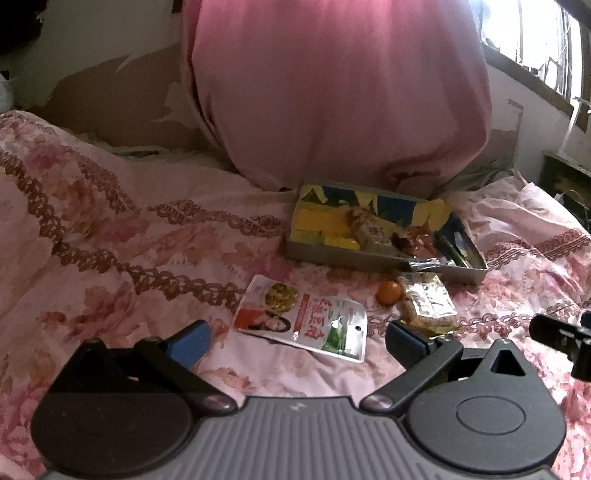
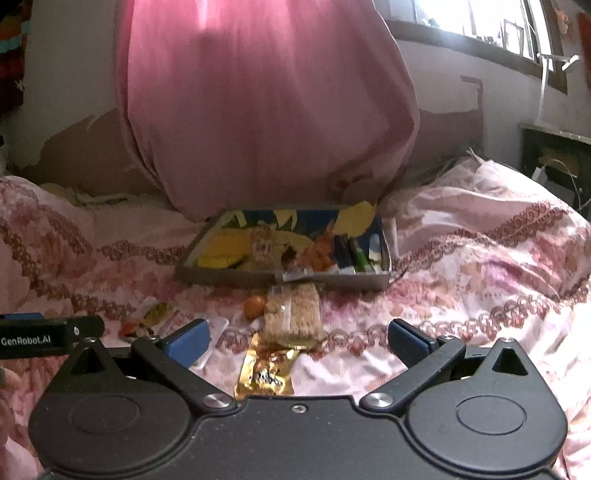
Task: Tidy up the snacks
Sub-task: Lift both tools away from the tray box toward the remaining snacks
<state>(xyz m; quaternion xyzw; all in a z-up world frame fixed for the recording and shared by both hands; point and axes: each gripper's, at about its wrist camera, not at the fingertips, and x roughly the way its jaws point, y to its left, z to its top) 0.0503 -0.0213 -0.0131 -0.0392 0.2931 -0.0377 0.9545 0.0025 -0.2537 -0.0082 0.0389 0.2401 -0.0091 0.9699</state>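
1. We see a pink flowered bedspread (image 1: 122,221) filling the lower half of both views.
2. We see a big pink cloth bundle (image 2: 266,107) at top centre.
3. We see a bright window (image 2: 476,22) at upper right.
4. We see a peeling wall (image 1: 110,92) at upper left.

Daylight pours in from the window (image 1: 546,48) at far right, blown out to white glare in both views. The room itself sits dim, the pink curtain (image 2: 258,110) glowing softly and smeared with blur. Fisheye bending curves the walls and bed (image 1: 92,221) at the edges. The snack box (image 2: 288,247) looks soft, grainy, colours muddy; near ground lies in shadow
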